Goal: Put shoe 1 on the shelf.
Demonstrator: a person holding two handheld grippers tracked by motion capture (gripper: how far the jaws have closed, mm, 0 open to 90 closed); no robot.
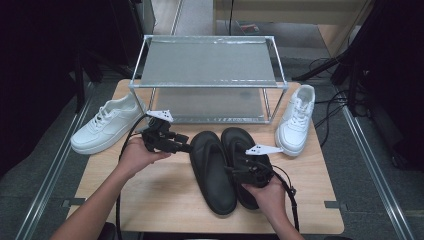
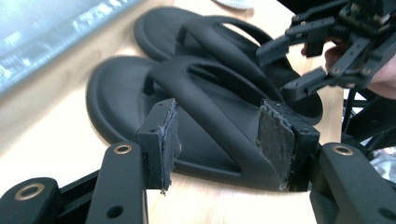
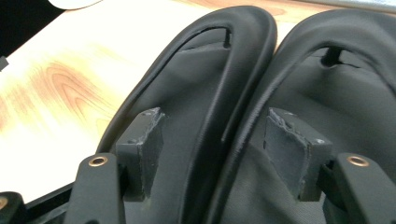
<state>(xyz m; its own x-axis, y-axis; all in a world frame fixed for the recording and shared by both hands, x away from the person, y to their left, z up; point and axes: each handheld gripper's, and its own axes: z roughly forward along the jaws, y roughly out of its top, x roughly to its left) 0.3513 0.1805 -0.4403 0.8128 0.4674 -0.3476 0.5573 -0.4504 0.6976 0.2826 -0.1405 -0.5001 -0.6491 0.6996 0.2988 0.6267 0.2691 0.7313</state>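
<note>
Straddling sandals point(image 3: 233, 140): open right claw point(image 3: 219, 140)

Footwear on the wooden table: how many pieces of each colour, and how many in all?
White lace-up sneakers: 2, one at the left, one at the right
Black rubber flip-flop sandals: 2, side by side
Total: 4

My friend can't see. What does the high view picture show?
Two black sandals lie side by side on a wooden table, with a person's left gripper and right gripper open at them. A white sneaker sits each side of a metal rack.
</note>
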